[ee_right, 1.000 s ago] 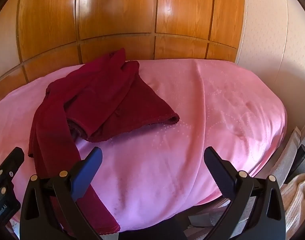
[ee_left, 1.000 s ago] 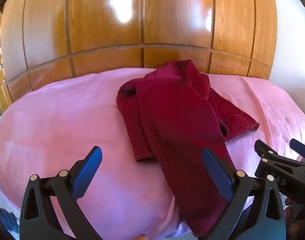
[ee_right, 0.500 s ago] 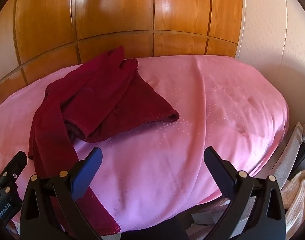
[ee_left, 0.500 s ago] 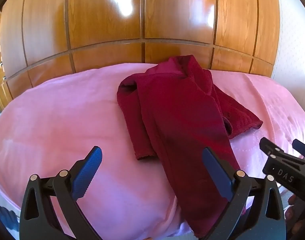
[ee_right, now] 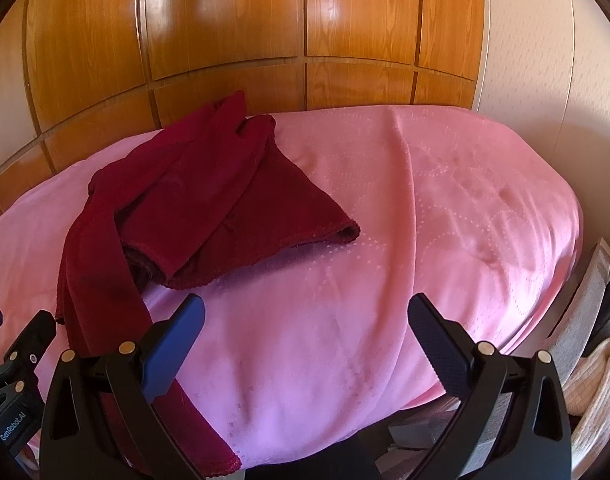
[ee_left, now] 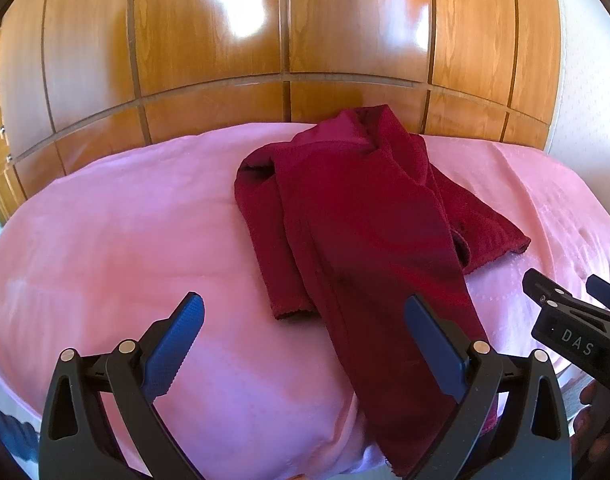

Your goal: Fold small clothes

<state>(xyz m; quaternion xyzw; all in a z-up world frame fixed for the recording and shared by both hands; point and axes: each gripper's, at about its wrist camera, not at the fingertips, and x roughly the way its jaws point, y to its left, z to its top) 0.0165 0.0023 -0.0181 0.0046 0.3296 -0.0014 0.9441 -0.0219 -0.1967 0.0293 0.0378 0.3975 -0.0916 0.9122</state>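
A dark red garment [ee_left: 361, 216] lies crumpled on the pink bed cover [ee_left: 125, 240], with one long part trailing over the near edge. In the right wrist view the same garment [ee_right: 209, 208] lies at the left. My left gripper [ee_left: 301, 336] hovers open above the near edge, its right finger over the trailing part, holding nothing. My right gripper [ee_right: 305, 336] is open over bare pink cover, right of the garment, and shows in the left wrist view as the right gripper [ee_left: 565, 292] at the right edge.
A glossy wooden panelled wall [ee_left: 289, 40] stands behind the bed. A pale wall [ee_right: 545, 60] is at the right. Beside the bed's right edge lies a cream knitted cloth [ee_right: 597, 380]. Part of a hand [ee_left: 593, 420] shows at lower right.
Both grippers have drawn slightly back and up, so the bed and garment sit a little lower in view. The garment has not moved. Both grippers stay open.
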